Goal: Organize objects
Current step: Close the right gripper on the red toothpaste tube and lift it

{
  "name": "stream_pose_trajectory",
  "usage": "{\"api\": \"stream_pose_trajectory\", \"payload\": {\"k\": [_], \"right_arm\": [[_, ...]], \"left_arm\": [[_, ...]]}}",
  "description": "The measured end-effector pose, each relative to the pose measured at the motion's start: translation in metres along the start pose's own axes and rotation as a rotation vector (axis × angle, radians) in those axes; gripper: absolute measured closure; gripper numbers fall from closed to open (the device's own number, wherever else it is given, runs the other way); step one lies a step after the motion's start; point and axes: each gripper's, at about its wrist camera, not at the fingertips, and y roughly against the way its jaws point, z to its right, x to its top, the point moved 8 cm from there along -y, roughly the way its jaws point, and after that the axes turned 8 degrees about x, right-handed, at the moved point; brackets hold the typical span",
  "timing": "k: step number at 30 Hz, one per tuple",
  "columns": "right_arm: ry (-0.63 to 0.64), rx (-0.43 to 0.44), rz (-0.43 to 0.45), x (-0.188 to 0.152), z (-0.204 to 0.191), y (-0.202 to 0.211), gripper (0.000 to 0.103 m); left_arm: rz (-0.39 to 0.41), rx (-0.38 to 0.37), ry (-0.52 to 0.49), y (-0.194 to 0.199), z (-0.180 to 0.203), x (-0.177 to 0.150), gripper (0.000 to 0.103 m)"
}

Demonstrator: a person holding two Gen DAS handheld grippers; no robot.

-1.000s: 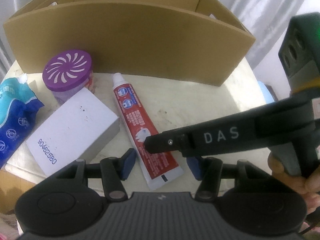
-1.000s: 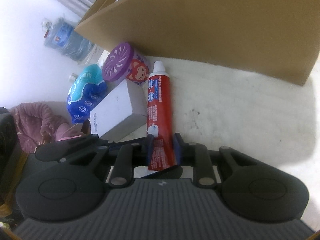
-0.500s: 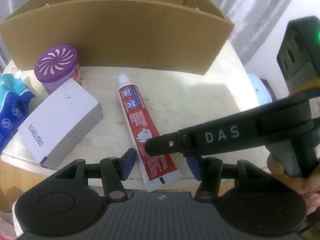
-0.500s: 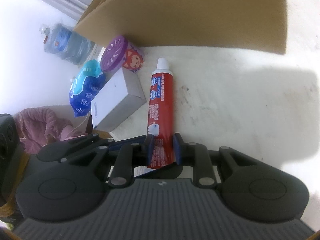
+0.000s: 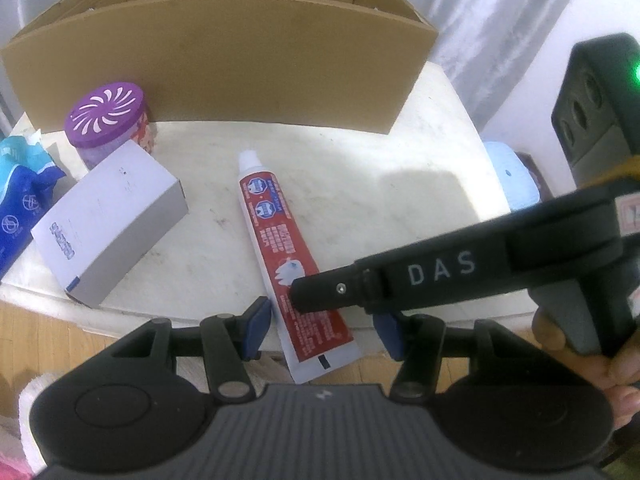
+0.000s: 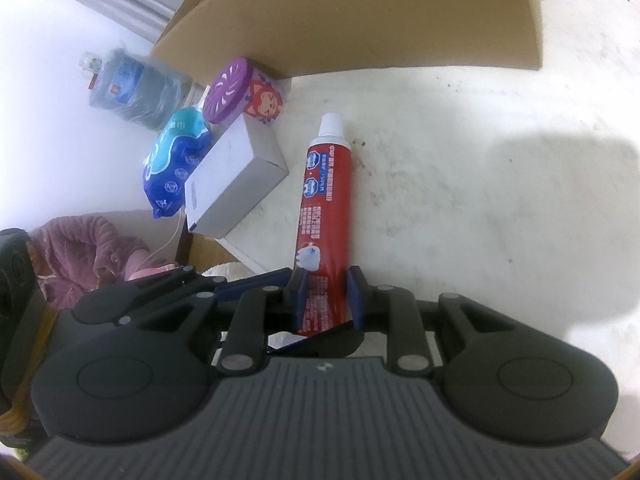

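The right tongs (image 6: pixel 327 299) pinch the crimped tail of the toothpaste tube (image 6: pixel 325 196) at the surface's near edge, cap aimed toward the cardboard box (image 6: pixel 360 16); the left tongs (image 5: pixel 320 330) hang half-open, empty.

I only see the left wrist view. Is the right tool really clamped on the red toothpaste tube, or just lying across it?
Observer: Clamped. The right wrist view shows the right tool with both blue pads pressing the sides of the red toothpaste tube near its flat end.
Operator: What's printed on the round jar with the purple lid?
Observer: The purple-lidded round jar carries a red cartoon fox face on its side.
Operator: Anything beyond that jar?
Observer: A large clear water bottle stands past the table edge.
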Motion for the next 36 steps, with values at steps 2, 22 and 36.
{"api": "stream_pose_trajectory", "payload": {"k": [2, 22, 36], "right_arm": [[-0.001, 0.000, 0.002, -0.002, 0.000, 0.002, 0.081], [0.101, -0.122, 0.049, 0.024, -0.015, 0.000, 0.074], [0.195, -0.251, 0.044, 0.025, -0.027, -0.022, 0.074]], "left_arm": [[-0.001, -0.001, -0.002, 0.001, 0.005, 0.002, 0.046], [0.009, -0.036, 0.095, 0.018, -0.039, -0.011, 0.047], [-0.044, -0.123, 0.095, 0.004, -0.033, -0.015, 0.067]]}}
